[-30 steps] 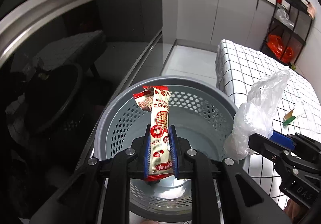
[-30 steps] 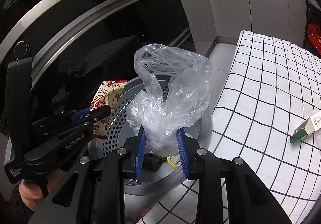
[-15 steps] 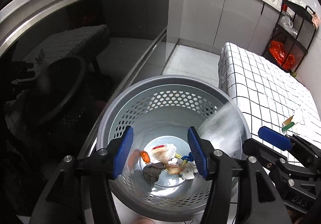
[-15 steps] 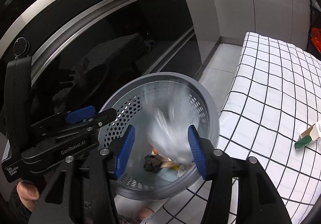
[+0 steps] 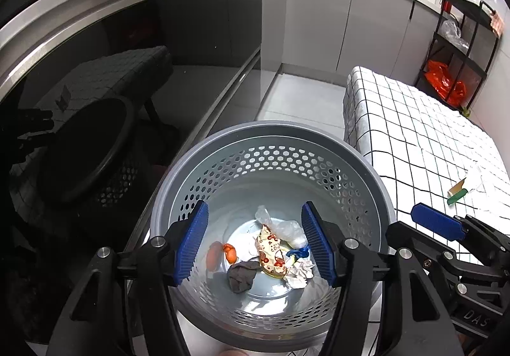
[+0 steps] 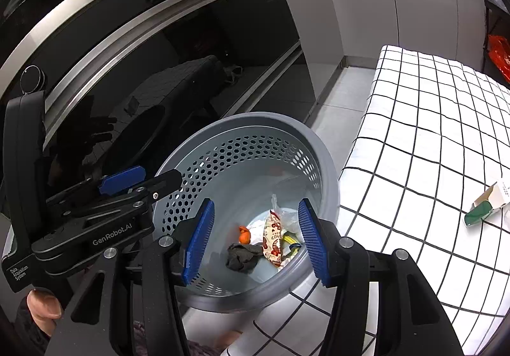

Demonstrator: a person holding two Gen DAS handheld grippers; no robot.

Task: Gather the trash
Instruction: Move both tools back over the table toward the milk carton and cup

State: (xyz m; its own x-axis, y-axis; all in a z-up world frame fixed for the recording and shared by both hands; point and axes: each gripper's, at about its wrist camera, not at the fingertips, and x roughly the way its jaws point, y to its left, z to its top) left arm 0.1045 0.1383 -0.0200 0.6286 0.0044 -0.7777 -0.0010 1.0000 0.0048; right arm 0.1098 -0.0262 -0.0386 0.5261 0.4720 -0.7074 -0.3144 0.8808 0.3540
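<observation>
Held both grippers wide apart over the bin, nothing in either: left gripper (image 5: 255, 242) with blue pads spread directly above the trash bin (image 5: 274, 136), right gripper (image 6: 255, 238) just the same, parked beside it on its right. Straight below the left one, at the bottom of the bin, spotted the haul: red-and-white snack wrapper (image 5: 271, 252), clear plastic bag (image 5: 285, 230) crumpled just behind it, a dark grey wad (image 5: 240, 274) nearer, an orange bit (image 5: 230, 253) off to the left, crumpled white paper (image 5: 298, 273) off to the right. So both drops look landed, nothing hung up on the rim as far as visible. Farther out to the right, well apart from both grippers, saw the checkered tablecloth (image 6: 430, 132) with a small green-and-white carton (image 6: 484, 204) lying on it, probably the next piece to fetch. To do that well: lift clear of the rim first, swing the right gripper over, come down with jaws straddling the carton's narrow sides, and avoid pinching the cloth. Beyond that, just grey cabinets (image 5: 318, 14) and a black shelf rack (image 5: 462, 53) at the far end.
</observation>
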